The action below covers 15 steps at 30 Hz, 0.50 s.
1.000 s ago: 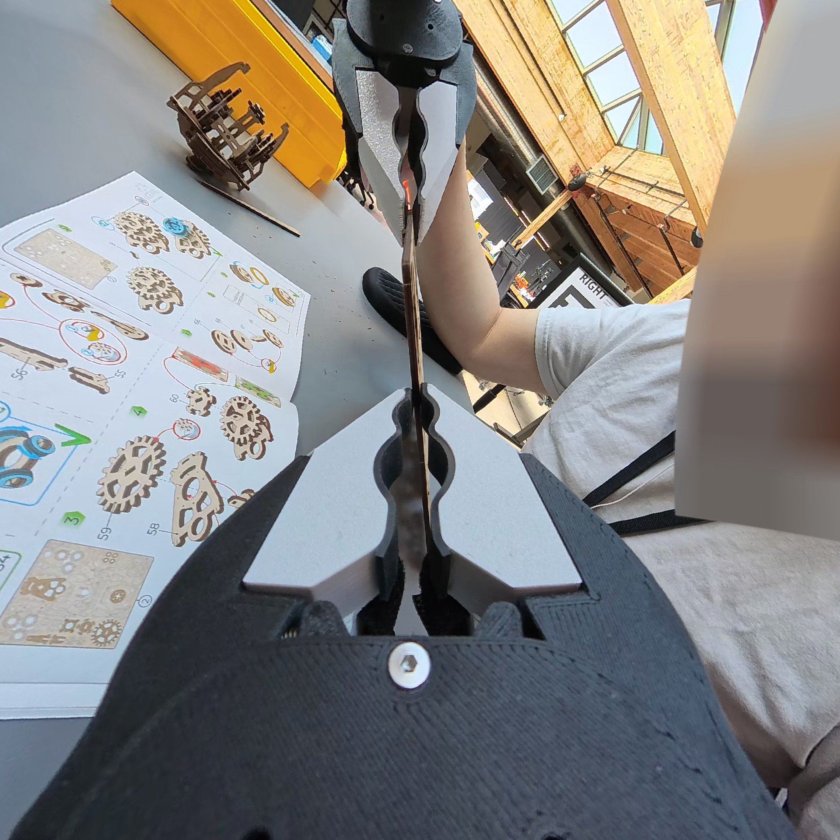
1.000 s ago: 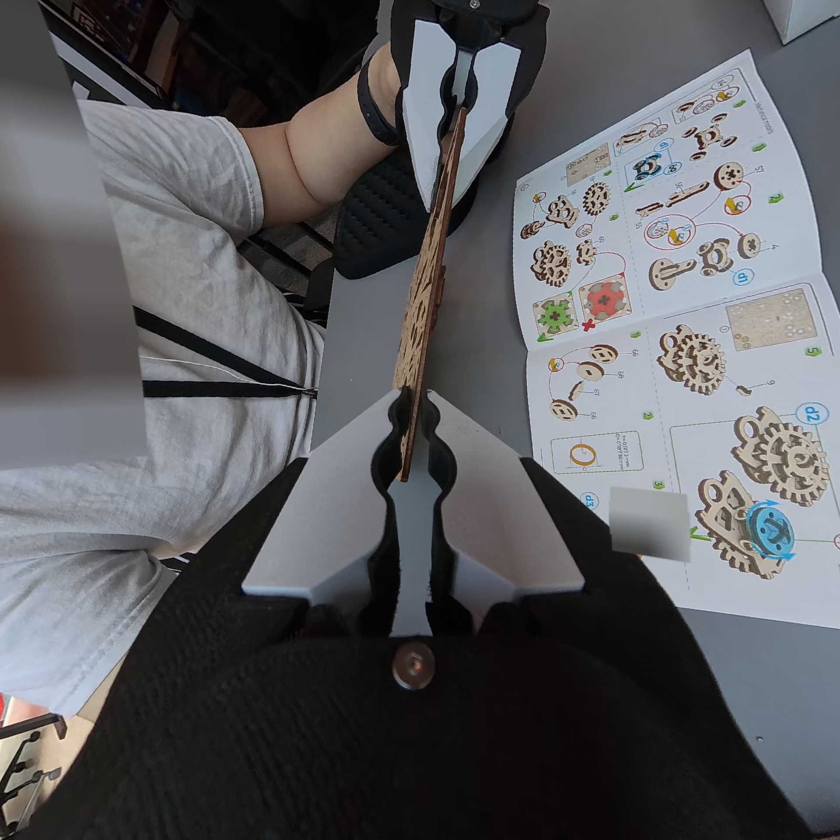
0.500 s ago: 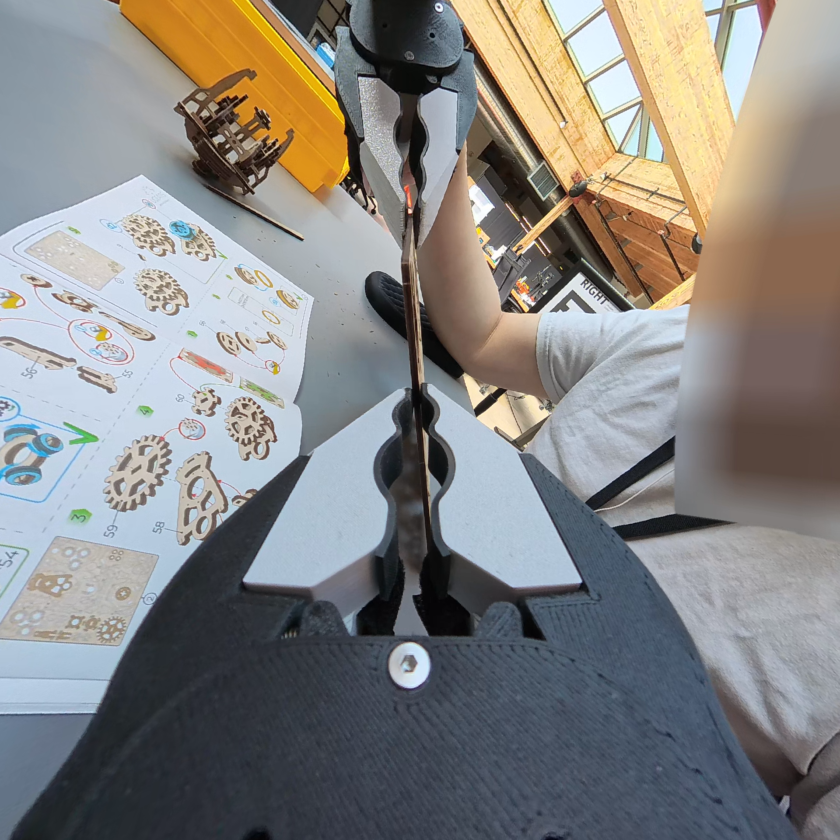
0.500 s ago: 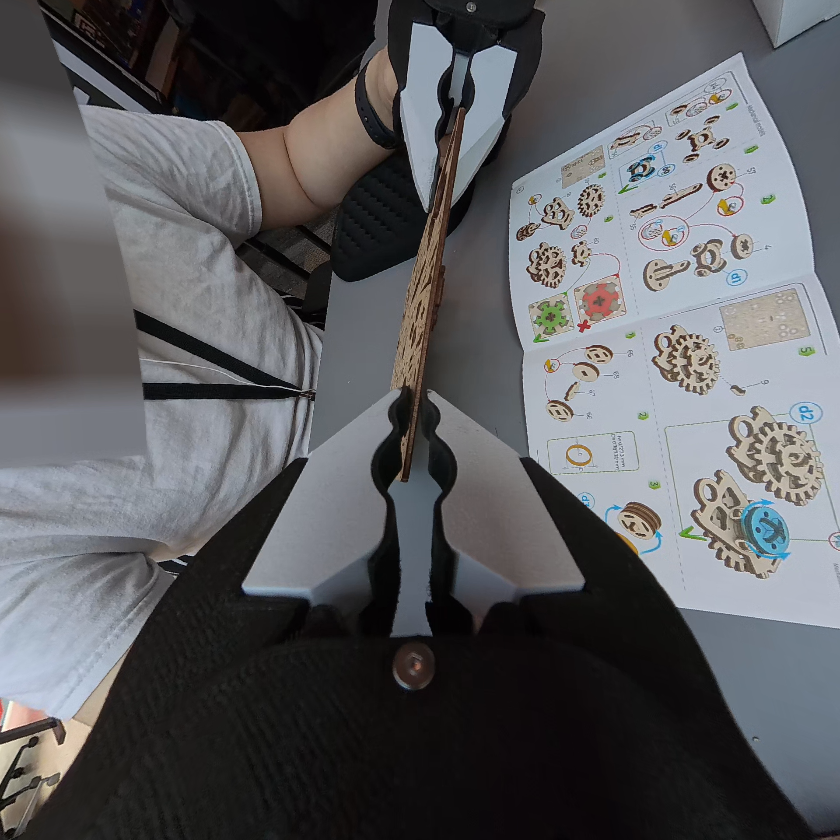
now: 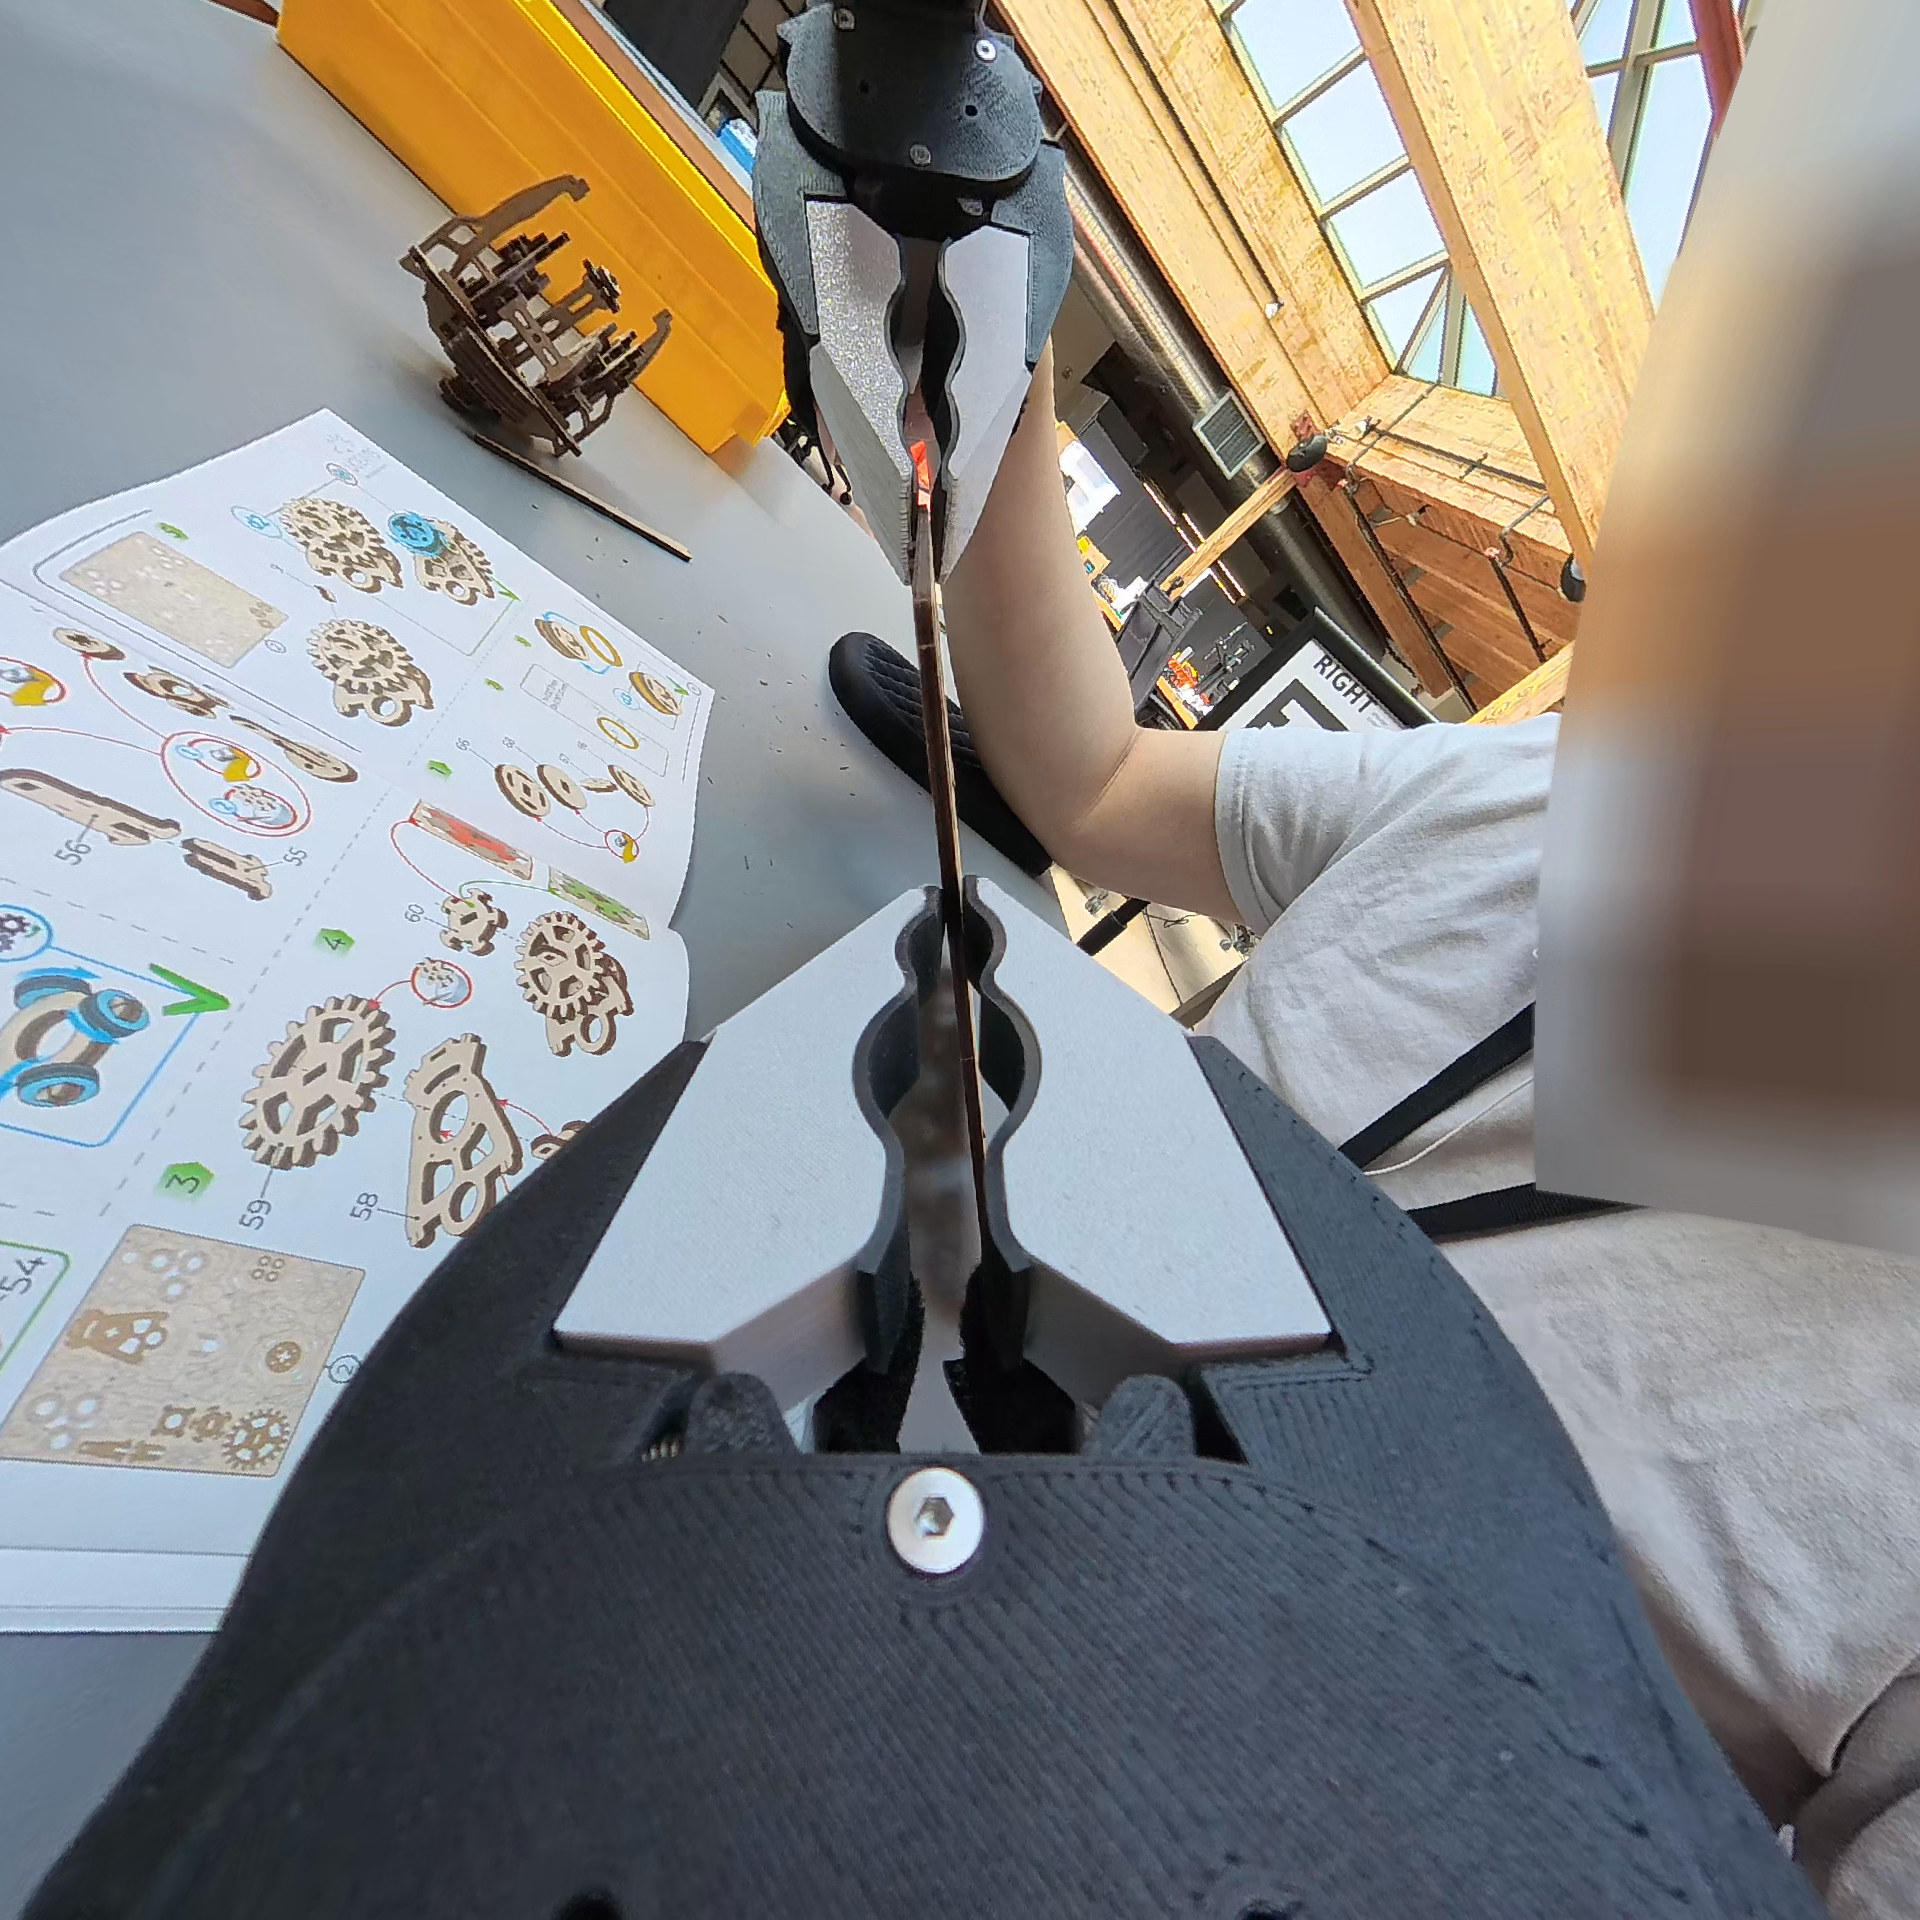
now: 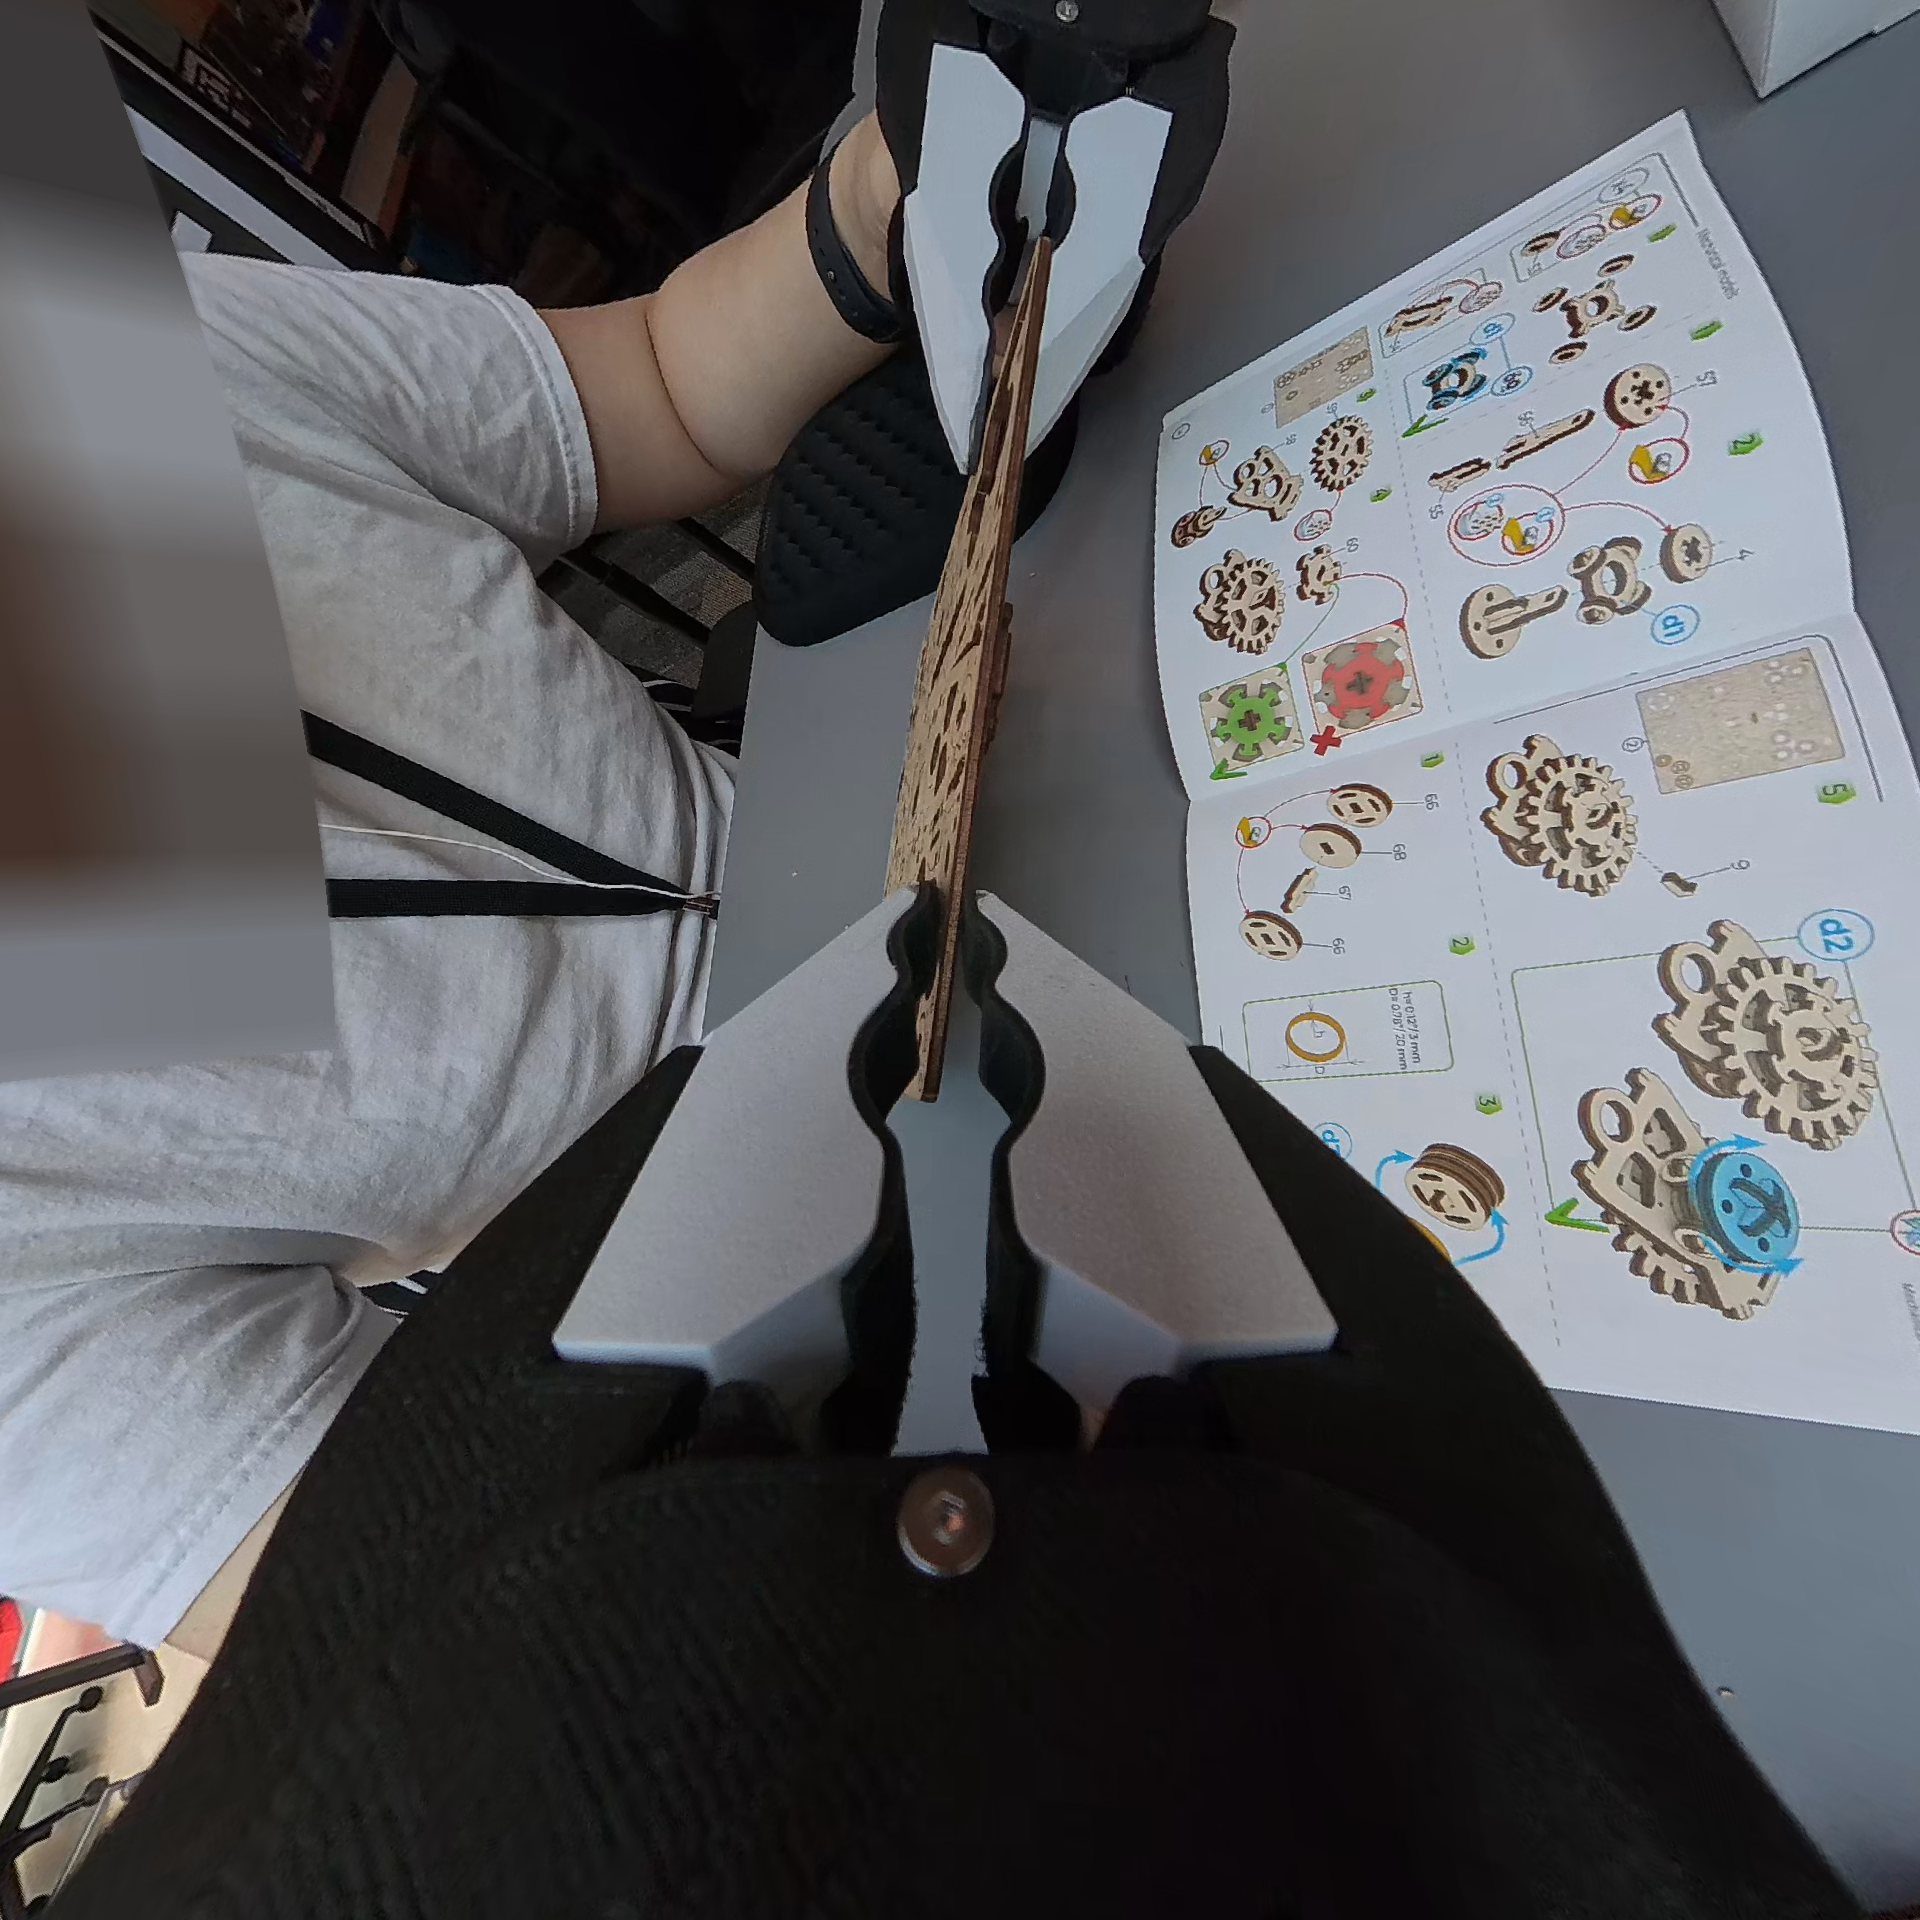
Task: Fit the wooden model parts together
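1. Little has moved since the earlier frames: the wooden sheet [image 6: 966, 665] stays strung between both tools, edge-on and clear of the table [image 5: 166, 312]; only the views have drifted a touch over the instruction booklet [image 6: 1558, 727].
2. Held on edge in mid-air like this, the laser-cut sheet seems, to my eye, to be steadied at both ends so a part can be worked loose or the sheet turned; no loose part shows in either tool yet.
3. The left tool [image 5: 951, 1039] is clenched nearly fully, its jaws pinching the near end of the thin sheet, which runs deep between them.
4. The right tool [image 6: 940, 997] is likewise closed to a sliver, gripping the opposite end just inside its tips.
5. Each tool appears far off in the other's view, both narrowed onto the same sheet.
6. Beyond, the booklet lies open flat on the table, a half-built wooden model [image 5: 530, 312] stands near a yellow bin [image 5: 520, 135], and a thin wooden strip [image 5: 582, 499] lies just beside the model.
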Available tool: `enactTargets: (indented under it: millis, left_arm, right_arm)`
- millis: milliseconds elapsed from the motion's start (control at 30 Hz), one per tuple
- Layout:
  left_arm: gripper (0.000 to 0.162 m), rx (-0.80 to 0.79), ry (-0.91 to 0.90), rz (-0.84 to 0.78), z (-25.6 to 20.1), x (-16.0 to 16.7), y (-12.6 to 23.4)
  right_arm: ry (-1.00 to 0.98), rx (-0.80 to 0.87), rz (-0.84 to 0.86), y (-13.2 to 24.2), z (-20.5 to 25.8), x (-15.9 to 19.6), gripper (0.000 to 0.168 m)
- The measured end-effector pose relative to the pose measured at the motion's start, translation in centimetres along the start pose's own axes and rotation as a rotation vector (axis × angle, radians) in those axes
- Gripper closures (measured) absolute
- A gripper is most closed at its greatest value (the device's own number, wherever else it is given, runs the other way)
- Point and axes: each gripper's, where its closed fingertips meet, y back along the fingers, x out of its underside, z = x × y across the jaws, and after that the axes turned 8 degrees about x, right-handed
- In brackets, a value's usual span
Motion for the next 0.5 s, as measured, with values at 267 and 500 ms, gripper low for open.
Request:
enactTargets:
  millis: [267, 500]
  left_arm:
    - [0.145, -0.045, -0.002, -0.046, 0.68, -0.76, 0.57]
    - [0.138, -0.072, -0.047, -0.021, 0.63, -0.63, 0.51]
  right_arm:
    - [-0.013, 0.007, 0.001, -0.04, -0.67, 0.24, 0.167]
    - [-0.016, 0.005, 0.002, -0.05, -0.83, 0.36, 0.166]
